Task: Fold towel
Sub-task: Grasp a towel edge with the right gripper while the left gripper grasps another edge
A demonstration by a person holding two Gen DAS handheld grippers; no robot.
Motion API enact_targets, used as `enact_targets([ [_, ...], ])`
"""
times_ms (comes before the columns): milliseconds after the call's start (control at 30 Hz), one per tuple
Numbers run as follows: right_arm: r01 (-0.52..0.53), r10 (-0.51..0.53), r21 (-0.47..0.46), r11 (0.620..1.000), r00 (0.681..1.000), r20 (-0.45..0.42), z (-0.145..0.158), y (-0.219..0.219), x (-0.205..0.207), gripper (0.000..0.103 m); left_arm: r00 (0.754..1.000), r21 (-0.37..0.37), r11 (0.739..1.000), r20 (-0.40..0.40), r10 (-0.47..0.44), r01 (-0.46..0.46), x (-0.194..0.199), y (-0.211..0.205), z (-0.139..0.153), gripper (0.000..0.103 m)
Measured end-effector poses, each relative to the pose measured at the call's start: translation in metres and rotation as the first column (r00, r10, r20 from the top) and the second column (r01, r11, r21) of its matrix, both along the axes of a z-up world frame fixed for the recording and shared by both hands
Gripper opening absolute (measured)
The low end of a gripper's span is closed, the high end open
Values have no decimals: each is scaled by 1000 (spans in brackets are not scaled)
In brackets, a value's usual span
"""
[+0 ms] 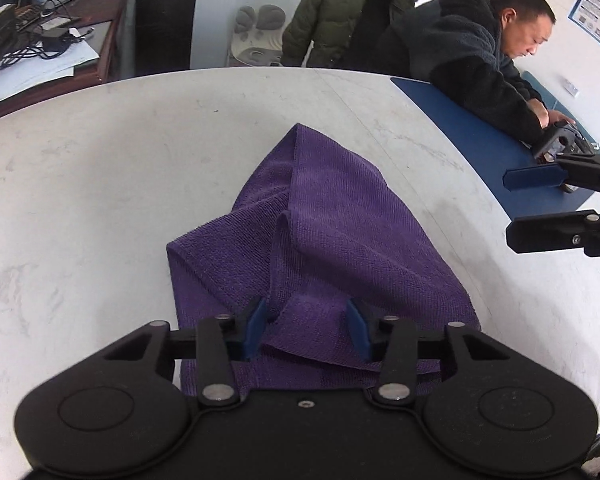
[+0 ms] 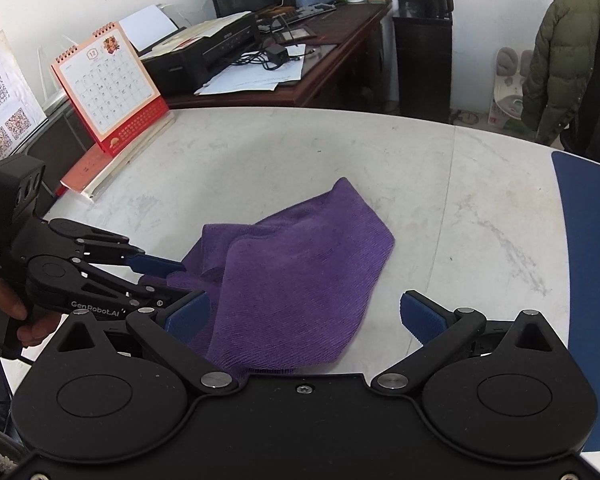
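Left gripper point(image 1: 308, 326) jaws half-open, a raised fold of the purple towel point(image 1: 320, 236) between the blue pads, which don't clearly press it, so no firm grip; right gripper point(image 2: 304, 316) jaws wide, holding nothing, poised over the towel's near edge. Towel lies crumpled mid-table point(image 2: 260, 152) towards the near edge, no clean fold yet, so practically all folding remains. Readable: "GenRobot.AI" and "DAS" on the left gripper, "12" on the red desk calendar point(image 2: 110, 84) at the table's far left edge.
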State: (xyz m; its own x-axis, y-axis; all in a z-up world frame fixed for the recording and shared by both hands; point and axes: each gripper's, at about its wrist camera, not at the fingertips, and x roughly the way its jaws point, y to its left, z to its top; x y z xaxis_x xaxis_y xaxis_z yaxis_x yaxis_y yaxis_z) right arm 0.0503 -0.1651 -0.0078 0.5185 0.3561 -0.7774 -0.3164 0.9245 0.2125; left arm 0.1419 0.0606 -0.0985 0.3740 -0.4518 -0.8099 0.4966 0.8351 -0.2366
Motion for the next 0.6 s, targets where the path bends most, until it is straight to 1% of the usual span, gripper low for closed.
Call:
enact_targets([
  [233, 1, -1, 18, 1000, 1000, -15, -3, -2, 5, 103, 992, -46, 997, -107, -60, 55, 15, 4, -12, 42],
  [333, -21, 21, 22, 1000, 1000, -5, -2, -1, 9, 103, 988, -66, 995, -133, -81, 73, 16, 4, -13, 37],
  [500, -138, 140, -32, 990, 986, 92, 12, 14, 29, 100, 984, -87, 993, -147, -97, 85, 8, 4, -7, 26],
  [533, -153, 157, -43, 987, 982, 105, 13, 17, 34, 98, 984, -91, 992, -148, -95, 83, 6, 4, -6, 22],
  [567, -180, 187, -67, 981, 975, 118, 13, 23, 42, 93, 986, -100, 992, -137, -90, 77, 3, 4, -3, 22],
  [600, -199, 210, -93, 976, 970, 123, 11, 30, 49, 92, 987, -124, 990, -135, -82, 65, 0, 6, 0, 22],
])
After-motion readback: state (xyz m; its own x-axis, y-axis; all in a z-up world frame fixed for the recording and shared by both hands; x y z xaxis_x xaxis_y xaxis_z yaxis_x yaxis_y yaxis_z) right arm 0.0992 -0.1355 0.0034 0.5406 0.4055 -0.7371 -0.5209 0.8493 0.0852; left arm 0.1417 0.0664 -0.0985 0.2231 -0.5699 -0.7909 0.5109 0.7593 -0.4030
